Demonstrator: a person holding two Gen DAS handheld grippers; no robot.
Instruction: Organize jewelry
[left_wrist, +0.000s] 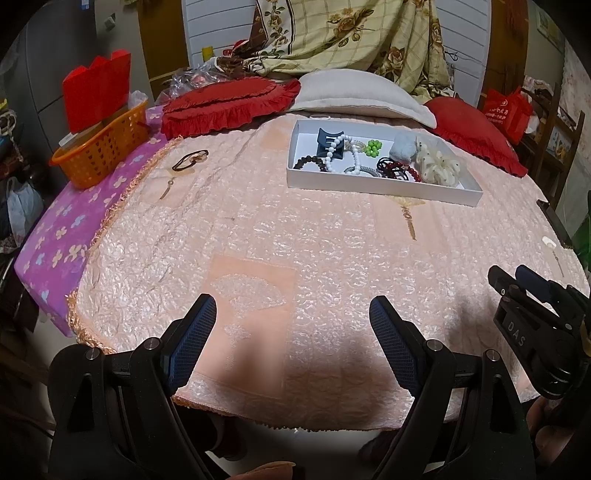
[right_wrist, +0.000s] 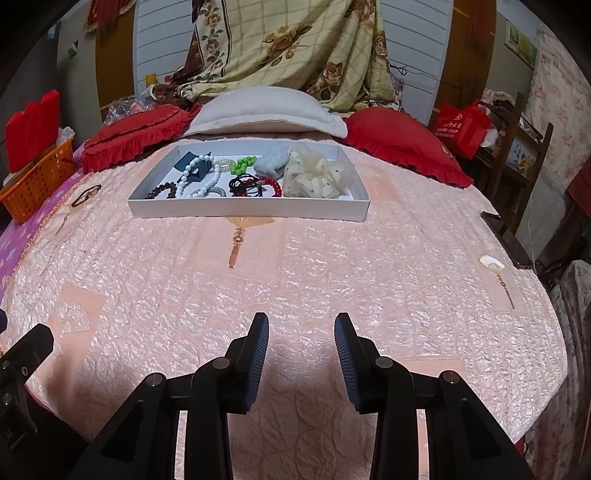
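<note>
A white tray (left_wrist: 380, 187) (right_wrist: 247, 213) lies on the pink bedspread near the pillows. It holds a white bead necklace (right_wrist: 199, 177), green beads (right_wrist: 242, 165), red beads (right_wrist: 271, 186), a dark clip (left_wrist: 330, 144), a cream scrunchie (right_wrist: 317, 177) and a pale blue one (left_wrist: 403, 147). A dark hair tie (left_wrist: 189, 159) (right_wrist: 85, 195) lies loose on the bedspread left of the tray. My left gripper (left_wrist: 293, 317) is open and empty above the near edge of the bed. My right gripper (right_wrist: 301, 334) is open and empty, also near the front edge; it also shows in the left wrist view (left_wrist: 511, 277).
An orange basket (left_wrist: 101, 147) with a red box stands at the far left on a purple sheet. Red cushions (left_wrist: 229, 101) and a white pillow (right_wrist: 266, 110) line the headboard. A small pale object (right_wrist: 492, 263) lies at the bed's right edge by a dark board (right_wrist: 506, 240).
</note>
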